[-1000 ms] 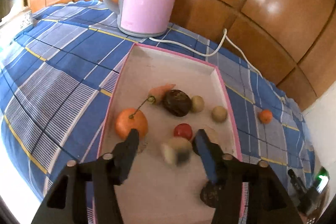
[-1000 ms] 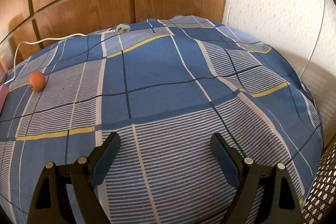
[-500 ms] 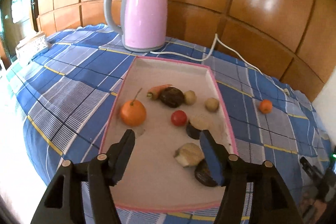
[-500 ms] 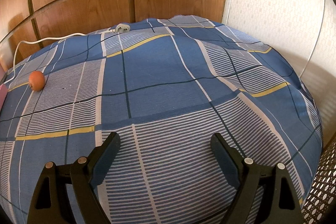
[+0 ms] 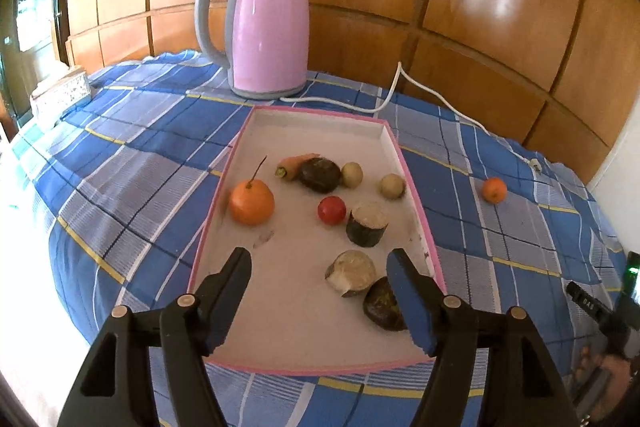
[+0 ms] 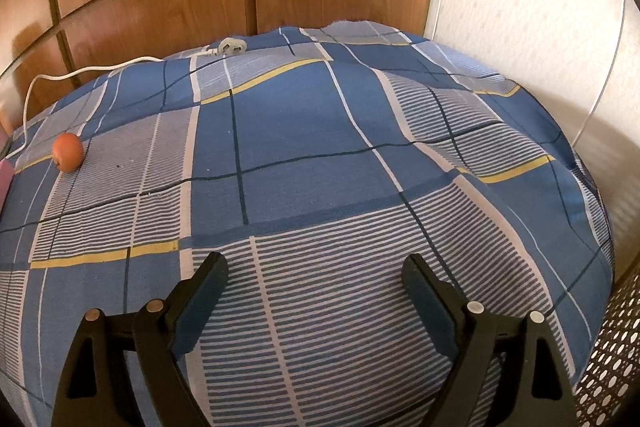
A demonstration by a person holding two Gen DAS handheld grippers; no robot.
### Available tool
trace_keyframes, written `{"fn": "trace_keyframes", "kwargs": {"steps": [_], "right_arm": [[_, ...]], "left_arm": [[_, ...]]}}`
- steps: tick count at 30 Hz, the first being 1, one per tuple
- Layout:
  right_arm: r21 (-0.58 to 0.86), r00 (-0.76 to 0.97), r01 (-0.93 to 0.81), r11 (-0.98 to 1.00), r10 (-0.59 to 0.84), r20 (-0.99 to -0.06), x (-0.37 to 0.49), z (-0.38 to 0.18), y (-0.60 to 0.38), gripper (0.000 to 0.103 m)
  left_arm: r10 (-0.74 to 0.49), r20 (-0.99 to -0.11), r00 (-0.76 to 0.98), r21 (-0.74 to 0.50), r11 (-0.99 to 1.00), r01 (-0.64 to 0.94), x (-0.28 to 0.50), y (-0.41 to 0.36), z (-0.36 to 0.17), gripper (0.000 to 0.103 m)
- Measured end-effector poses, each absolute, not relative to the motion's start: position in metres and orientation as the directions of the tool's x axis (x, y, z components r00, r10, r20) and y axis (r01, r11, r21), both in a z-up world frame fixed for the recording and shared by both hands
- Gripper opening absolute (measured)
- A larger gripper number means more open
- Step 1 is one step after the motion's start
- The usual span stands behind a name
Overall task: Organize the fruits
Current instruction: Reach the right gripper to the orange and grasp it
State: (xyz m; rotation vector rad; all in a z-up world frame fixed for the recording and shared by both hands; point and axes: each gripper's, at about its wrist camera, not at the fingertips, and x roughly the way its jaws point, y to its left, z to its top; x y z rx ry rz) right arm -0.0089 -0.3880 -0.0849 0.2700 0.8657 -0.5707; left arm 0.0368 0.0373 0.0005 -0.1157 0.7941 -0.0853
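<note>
Two views split the scene. Only the left wrist view shows the pink-rimmed tray [image 5: 416, 187] on the checked cloth [image 5: 132, 163], a pink kettle [image 5: 270, 31] standing behind its far edge. In the tray lie a large orange [image 5: 252, 202], a carrot [image 5: 294, 165], a red tomato [image 5: 331, 210], two pale round fruits [image 5: 352, 174] and dark cut pieces; one cut piece [image 5: 352, 271] rests near the tray's near right corner. The left gripper [image 5: 320, 265] hangs over the tray's near edge, its jaws opening, nothing pressed between them; that cut piece lies just ahead, closer to the right finger. Both views show a small orange fruit [image 6: 68, 151] alone on the cloth, right of the tray. The right gripper [image 6: 316, 267] stands wide open over bare cloth, well apart from that fruit, which sits toward the cloth's far left.
</note>
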Motion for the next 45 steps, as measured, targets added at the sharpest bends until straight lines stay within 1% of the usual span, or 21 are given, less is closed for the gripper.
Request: {"fn": "trace_keyframes", "kwargs": {"steps": [1, 3, 5, 12, 15, 22, 29, 33, 36, 38, 39, 40, 41, 45], "right_arm": [[-0.003, 0.508, 0.573, 0.819, -0.358, -0.784, -0.008, -0.084, -0.388, 0.09], [-0.005, 0.499, 0.571, 0.821, -0.352, -0.792, -0.007, -0.083, -0.389, 0.09], [-0.005, 0.49, 0.559, 0.829, -0.335, -0.805, -0.003, -0.081, -0.39, 0.09], [0.036, 0.533, 0.438, 0.898, -0.227, -0.815, 0.017, -0.072, -0.365, 0.09], [0.069, 0.558, 0.367, 0.928, -0.161, -0.814, 0.031, -0.066, -0.348, 0.09], [0.076, 0.602, 0.205, 0.976, -0.064, -0.796, 0.076, -0.049, -0.303, 0.09], [0.128, 0.615, 0.167, 0.978, -0.002, -0.788, 0.128, -0.034, -0.283, 0.09], [0.155, 0.609, 0.182, 0.971, 0.012, -0.793, 0.156, -0.034, -0.278, 0.087], [0.174, 0.583, 0.204, 0.963, 0.023, -0.812, 0.177, -0.042, -0.273, 0.081], [0.17, 0.57, 0.209, 0.963, 0.022, -0.821, 0.185, -0.046, -0.27, 0.073], [0.163, 0.556, 0.208, 0.964, 0.02, -0.831, 0.19, -0.051, -0.266, 0.071], [0.16, 0.538, 0.206, 0.966, 0.025, -0.842, 0.194, -0.056, -0.264, 0.06], [0.148, 0.52, 0.206, 0.967, 0.021, -0.854, 0.196, -0.061, -0.263, 0.039], [0.118, 0.525, 0.186, 0.976, 0.003, -0.851, 0.193, -0.064, -0.26, 0.039]], "left_arm": [[-0.118, -0.708, 0.697, -0.138, 0.99, 0.028, 0.036, 0.039, -0.001, 0.072], [-0.118, -0.707, 0.697, -0.143, 0.99, 0.022, 0.033, 0.042, -0.003, 0.078], [-0.114, -0.703, 0.702, -0.143, 0.99, 0.018, 0.029, 0.044, -0.005, 0.081], [-0.091, -0.703, 0.705, -0.154, 0.988, -0.026, 0.023, 0.053, -0.014, 0.081], [-0.076, -0.697, 0.713, -0.156, 0.987, -0.047, 0.023, 0.057, -0.014, 0.084], [-0.072, -0.704, 0.706, -0.16, 0.985, -0.059, 0.021, 0.062, -0.019, 0.085], [-0.072, -0.704, 0.707, -0.163, 0.985, -0.062, 0.02, 0.064, -0.022, 0.085], [-0.065, -0.706, 0.705, -0.159, 0.985, -0.068, 0.02, 0.067, -0.023, 0.085], [-0.059, -0.712, 0.699, -0.155, 0.985, -0.075, 0.02, 0.069, -0.025, 0.085], [-0.057, -0.714, 0.697, -0.157, 0.984, -0.08, 0.021, 0.071, -0.025, 0.085], [-0.056, -0.715, 0.697, -0.156, 0.984, -0.082, 0.021, 0.071, -0.025, 0.085], [-0.055, -0.715, 0.697, -0.157, 0.984, -0.083, 0.021, 0.072, -0.026, 0.085], [-0.055, -0.715, 0.697, -0.157, 0.984, -0.083, 0.021, 0.072, -0.026, 0.085], [-0.055, -0.718, 0.694, -0.164, 0.982, -0.091, 0.022, 0.073, -0.027, 0.085]]}}
